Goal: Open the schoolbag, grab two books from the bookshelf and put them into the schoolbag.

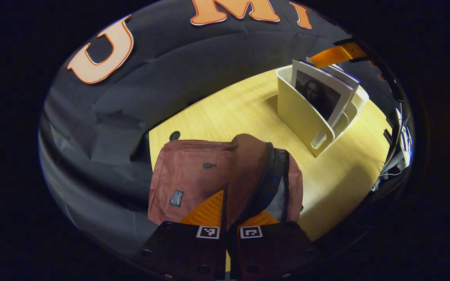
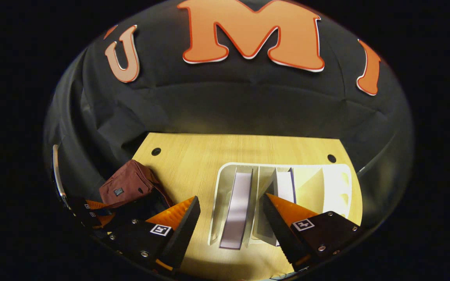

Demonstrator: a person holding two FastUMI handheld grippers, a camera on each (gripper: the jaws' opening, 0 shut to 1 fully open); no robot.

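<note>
- Progress: the soft reddish-brown fabric schoolbag (image 1: 186, 179) sits at the left end of the pale wood-grain table (image 1: 240, 109), zip already parted along the top, dark lining showing. So the opening looks done or nearly so. Can't see any book inside it.
- Left gripper (image 1: 229, 220) is low over the bag's top edge, jaws pressed close together on the raised flap beside the zip — looks like it's pinching the fabric to hold the mouth open.
- Both books are in the rack, so grabbing and packing are left.
- Further right, the cream plastic slotted bookshelf (image 2: 338, 183) stands near the table's middle-right, well apart from the bag. A thin pale book (image 2: 237, 207) sits in one slot, a second white book w/ dark edge (image 2: 285, 185) in the next.
- Right gripper (image 2: 231, 212) hangs above the rack, pointing down, jaws spread wide, straddling the first book without touching it. Prob. lined up for the first grab.
</note>
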